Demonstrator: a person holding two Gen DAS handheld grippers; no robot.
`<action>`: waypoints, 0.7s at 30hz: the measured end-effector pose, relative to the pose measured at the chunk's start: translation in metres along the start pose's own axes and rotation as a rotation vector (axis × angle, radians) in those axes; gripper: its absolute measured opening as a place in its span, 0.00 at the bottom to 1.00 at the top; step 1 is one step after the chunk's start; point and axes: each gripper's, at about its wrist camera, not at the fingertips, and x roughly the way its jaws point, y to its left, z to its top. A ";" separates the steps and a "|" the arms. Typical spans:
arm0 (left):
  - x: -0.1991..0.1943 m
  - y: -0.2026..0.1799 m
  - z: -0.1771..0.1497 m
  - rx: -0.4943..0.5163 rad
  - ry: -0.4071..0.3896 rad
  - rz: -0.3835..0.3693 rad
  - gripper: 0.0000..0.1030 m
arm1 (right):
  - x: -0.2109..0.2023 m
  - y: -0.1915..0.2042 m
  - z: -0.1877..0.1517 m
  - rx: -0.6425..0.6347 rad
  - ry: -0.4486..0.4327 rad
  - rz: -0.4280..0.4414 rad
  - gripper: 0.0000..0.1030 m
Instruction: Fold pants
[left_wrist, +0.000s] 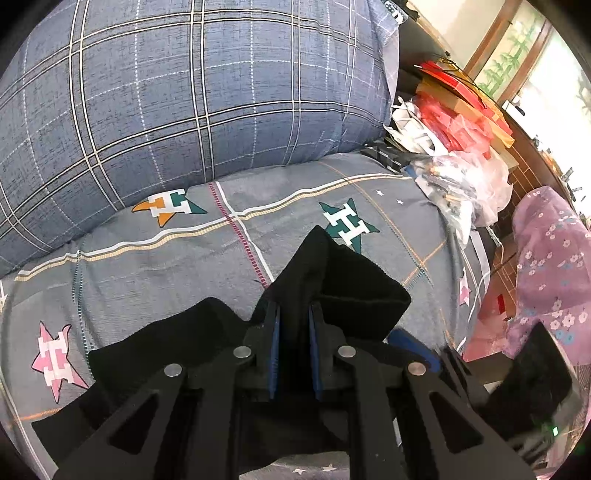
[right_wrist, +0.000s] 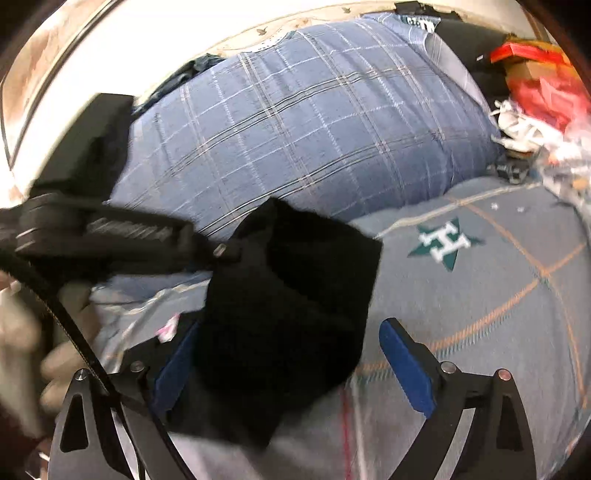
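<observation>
From the left wrist view, I have the left tongs (left_wrist: 294, 325) at lower centre, pressed onto a bunched fold of the black pants (left_wrist: 332, 280). The cloth rises in a peak between the blue pads, and the rest trails off to the lower left over the grey star-print bedsheet (left_wrist: 155, 266). A big blue plaid pillow (left_wrist: 192, 92) fills the upper left of that frame. A heap of plastic bags (left_wrist: 458, 184) and red boxes (left_wrist: 461, 118) crowds the right edge of the bed.

In the right wrist view, the right tongs (right_wrist: 291, 369) are spread wide at the bottom. The pants hang in front of them at frame centre, draped against the left pad (right_wrist: 173, 373), while the right pad (right_wrist: 406, 365) stands clear of the cloth. I judge that these tongs hold nothing. This frame is smeared, so I cannot tell how much cloth lies between the pads.

My worries from here:
- The left pinch holds a thick wad, so a layer could slip out and skew the fold.
- Shutting the right tongs blind could catch only one layer.
- Swinging right could snag the bags.
</observation>
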 end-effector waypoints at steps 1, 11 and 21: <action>-0.001 0.001 -0.001 -0.003 -0.004 0.003 0.13 | 0.006 -0.002 0.004 0.010 0.006 0.007 0.90; -0.078 0.060 -0.043 -0.172 -0.149 -0.061 0.13 | 0.007 0.056 0.015 0.021 0.184 0.267 0.24; -0.149 0.201 -0.149 -0.506 -0.311 -0.115 0.13 | 0.039 0.204 -0.018 -0.216 0.336 0.374 0.24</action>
